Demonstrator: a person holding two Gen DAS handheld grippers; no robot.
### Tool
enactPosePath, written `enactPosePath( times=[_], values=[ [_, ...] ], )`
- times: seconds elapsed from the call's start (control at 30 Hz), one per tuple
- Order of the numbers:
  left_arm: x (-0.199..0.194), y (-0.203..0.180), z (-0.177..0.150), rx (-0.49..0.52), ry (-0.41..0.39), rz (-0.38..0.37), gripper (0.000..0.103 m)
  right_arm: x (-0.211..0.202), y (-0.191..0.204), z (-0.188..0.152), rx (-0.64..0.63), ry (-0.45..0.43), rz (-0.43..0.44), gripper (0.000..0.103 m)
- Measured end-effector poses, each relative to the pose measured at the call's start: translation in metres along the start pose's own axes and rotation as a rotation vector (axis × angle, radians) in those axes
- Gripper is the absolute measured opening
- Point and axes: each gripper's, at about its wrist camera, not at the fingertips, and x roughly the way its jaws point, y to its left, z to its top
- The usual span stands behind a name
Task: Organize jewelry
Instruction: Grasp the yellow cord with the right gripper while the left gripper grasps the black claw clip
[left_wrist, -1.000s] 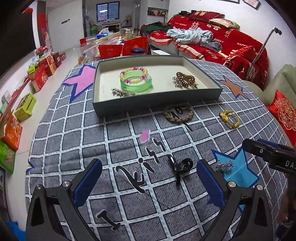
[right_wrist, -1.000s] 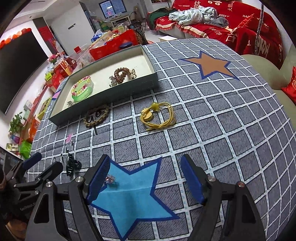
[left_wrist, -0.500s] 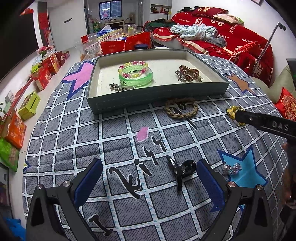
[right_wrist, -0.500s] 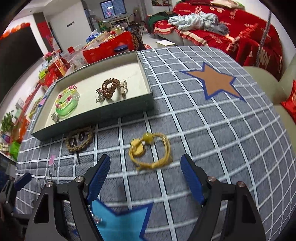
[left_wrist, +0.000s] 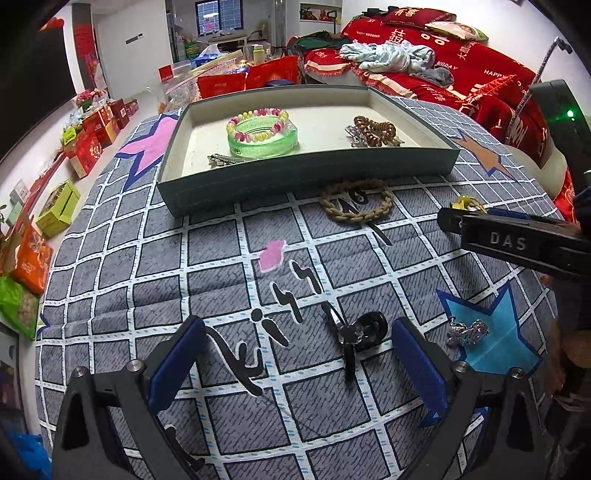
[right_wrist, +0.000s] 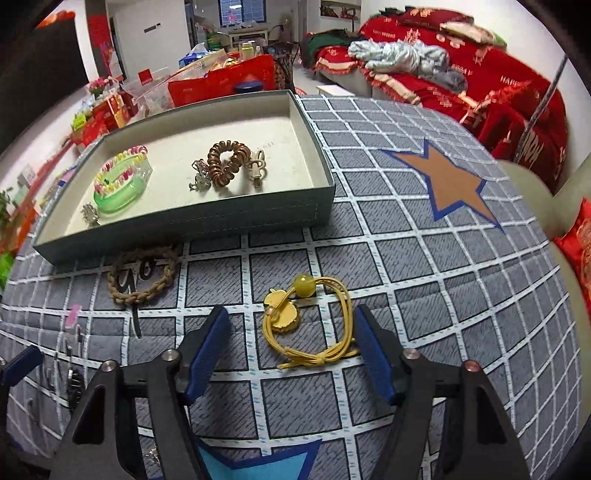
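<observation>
The right gripper (right_wrist: 291, 347) is closing its jaws around the yellow hair tie (right_wrist: 308, 325) without pressing it yet, while the left gripper (left_wrist: 295, 358) stands spread wide over the black clip (left_wrist: 356, 338).

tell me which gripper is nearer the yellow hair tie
Right. The right gripper straddles the yellow hair tie, fingers closing; the left gripper sits back by the black clip.

Checked cloth (right_wrist: 424, 258); tray (right_wrist: 184, 221), hair ties (right_wrist: 310, 325)
</observation>
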Motion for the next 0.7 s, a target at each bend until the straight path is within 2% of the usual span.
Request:
enactPosePath(
  times=[0.07,0.1,0.17,0.23,0.27,0.37,0.7],
  values=[
    [0.0,-0.002,0.0,0.009,-0.002,0.007,0.102,-0.002,0.0,0.0,0.001,-0.007,-0.003,0.044],
    [0.0,-0.002,0.0,0.009,-0.001,0.006,0.101,-0.003,0.001,0.001,0.003,-0.007,-0.002,0.04],
    [-0.002,-0.002,0.0,0.01,-0.008,-0.001,0.095,-0.004,0.0,0.001,0.003,-0.005,-0.001,0.022],
    [-0.003,-0.003,0.0,0.016,-0.014,-0.007,0.086,-0.005,0.0,0.001,0.001,-0.006,0.001,0.014],
    [-0.004,-0.004,0.0,0.023,-0.017,-0.013,0.078,-0.006,-0.001,0.0,0.005,-0.007,0.005,0.01],
    [-0.007,-0.008,0.001,0.058,-0.02,-0.041,0.055,-0.008,-0.003,-0.001,0.029,-0.005,0.031,0.009],
    [-0.014,0.002,0.004,0.03,-0.021,-0.106,0.055,-0.029,-0.014,-0.004,0.065,-0.03,0.104,0.005]
  ],
)
